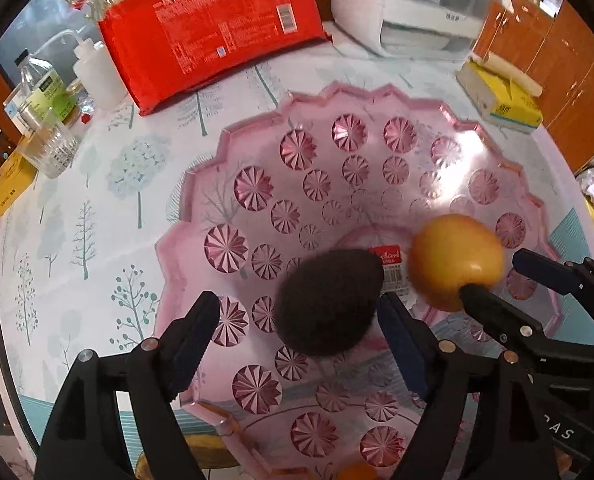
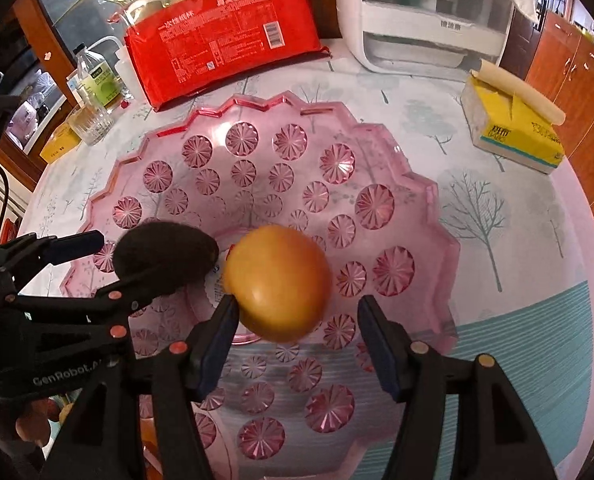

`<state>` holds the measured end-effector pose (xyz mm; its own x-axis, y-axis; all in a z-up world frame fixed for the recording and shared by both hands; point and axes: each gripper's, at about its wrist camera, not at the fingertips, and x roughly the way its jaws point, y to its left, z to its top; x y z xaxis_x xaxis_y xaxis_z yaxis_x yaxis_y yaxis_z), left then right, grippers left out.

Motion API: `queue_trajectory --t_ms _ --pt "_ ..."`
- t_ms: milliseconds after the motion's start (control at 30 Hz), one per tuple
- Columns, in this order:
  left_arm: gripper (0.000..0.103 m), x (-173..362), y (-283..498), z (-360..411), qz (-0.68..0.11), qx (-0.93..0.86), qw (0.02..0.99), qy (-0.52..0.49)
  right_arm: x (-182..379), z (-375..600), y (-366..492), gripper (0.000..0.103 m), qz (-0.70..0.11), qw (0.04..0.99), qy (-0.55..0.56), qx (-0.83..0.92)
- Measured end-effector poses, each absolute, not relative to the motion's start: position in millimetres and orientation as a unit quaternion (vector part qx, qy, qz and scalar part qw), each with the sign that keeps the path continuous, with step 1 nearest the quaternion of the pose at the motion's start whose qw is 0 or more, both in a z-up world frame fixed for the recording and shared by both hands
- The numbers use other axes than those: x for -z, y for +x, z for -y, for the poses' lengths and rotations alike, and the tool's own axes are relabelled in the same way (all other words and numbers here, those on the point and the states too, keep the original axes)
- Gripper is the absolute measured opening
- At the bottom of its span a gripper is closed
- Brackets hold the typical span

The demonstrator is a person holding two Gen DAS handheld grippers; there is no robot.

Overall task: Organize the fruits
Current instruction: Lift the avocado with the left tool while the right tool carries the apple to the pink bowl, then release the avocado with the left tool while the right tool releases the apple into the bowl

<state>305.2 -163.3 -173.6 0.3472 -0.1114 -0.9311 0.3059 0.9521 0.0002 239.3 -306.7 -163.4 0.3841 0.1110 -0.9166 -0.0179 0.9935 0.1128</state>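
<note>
A pink cut-glass bowl stands on the tree-patterned tablecloth, and both grippers point down into it. In the left wrist view a dark brown fuzzy fruit lies low in the bowl between the fingers of my left gripper. There is a gap on its left side, so the jaws are open. An orange fruit, blurred, sits between the fingers of my right gripper. The left finger is at its edge and the right finger stands clear of it. Each gripper also shows in the other's view: right gripper, left gripper.
Behind the bowl lie a red package and a white appliance. A yellow tissue box sits at the back right. Bottles, a glass and a yellow box stand at the left edge.
</note>
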Motion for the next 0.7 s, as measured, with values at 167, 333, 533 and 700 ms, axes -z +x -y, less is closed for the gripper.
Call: queue_trajectory --t_ms 167,333,533,700 --pt "0.080 153.0 293.9 160.2 -0.529 0.135 0.834 0.084 149.9 306.8 232.9 0.063 -0.531 0.845 0.050 -0.036" --pt "0.080 139.2 283.4 154.4 -0.524 0.137 0.838 0.063 135.4 305.2 223.5 0.063 -0.506 0.861 0.046 -0.021" --pt "0.080 126.3 266.9 149.2 -0.516 0.139 0.843 0.057 124.7 302.4 214.1 0.063 -0.508 0.860 0.045 -0.017" --pt "0.080 112.6 248.0 144.1 -0.503 0.145 0.850 0.059 115.0 298.5 201.6 0.063 -0.506 0.861 0.047 -0.022"
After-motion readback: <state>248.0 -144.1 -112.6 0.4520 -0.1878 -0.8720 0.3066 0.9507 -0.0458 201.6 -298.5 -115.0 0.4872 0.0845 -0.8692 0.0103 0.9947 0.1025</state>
